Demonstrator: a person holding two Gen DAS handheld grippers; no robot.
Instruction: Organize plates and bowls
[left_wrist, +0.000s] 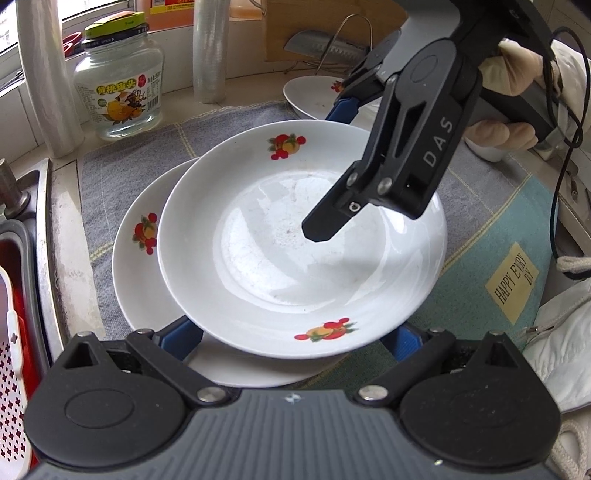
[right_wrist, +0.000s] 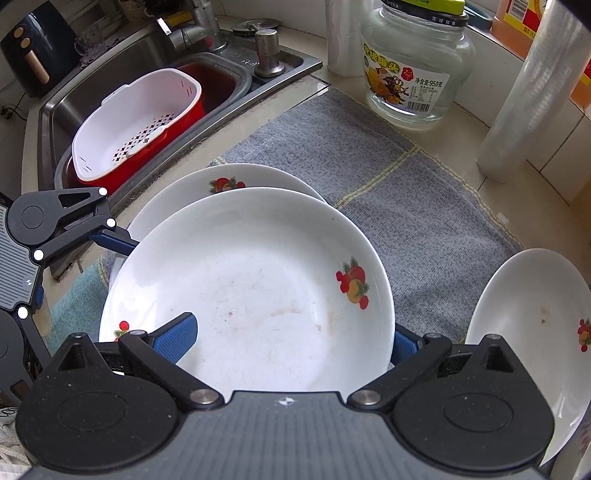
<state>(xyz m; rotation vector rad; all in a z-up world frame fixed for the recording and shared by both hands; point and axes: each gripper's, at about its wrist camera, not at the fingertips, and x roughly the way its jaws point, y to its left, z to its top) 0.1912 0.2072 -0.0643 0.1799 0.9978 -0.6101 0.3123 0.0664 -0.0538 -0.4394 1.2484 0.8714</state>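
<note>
Risk: top plate (left_wrist: 280, 236) sat off-centre on lower plate (left_wrist: 136, 258), overhanging its near edge; could've slid or tipped w/ any uneven nudge. Glazed rim looked slick, so pads might've slipped. Left gripper (left_wrist: 291, 338) gaped wide, fingers tucked beneath top plate's near rim, nothing clamped. Right gripper (right_wrist: 291, 339) likewise wide, one finger over the well, other outside the rim, no grip. White, shallow, fruit motifs, faint smudges. Lay on grey cloth (left_wrist: 122, 173) beside sink (right_wrist: 110, 55); third plate (right_wrist: 528, 332) nearby.

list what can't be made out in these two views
- Lower plate: mostly covered by the top plate, both views.
- Third plate: cut by the frame edge, right view; behind the right tongs, left view.
- Left tongs: fingertips hidden under the top plate.
</note>
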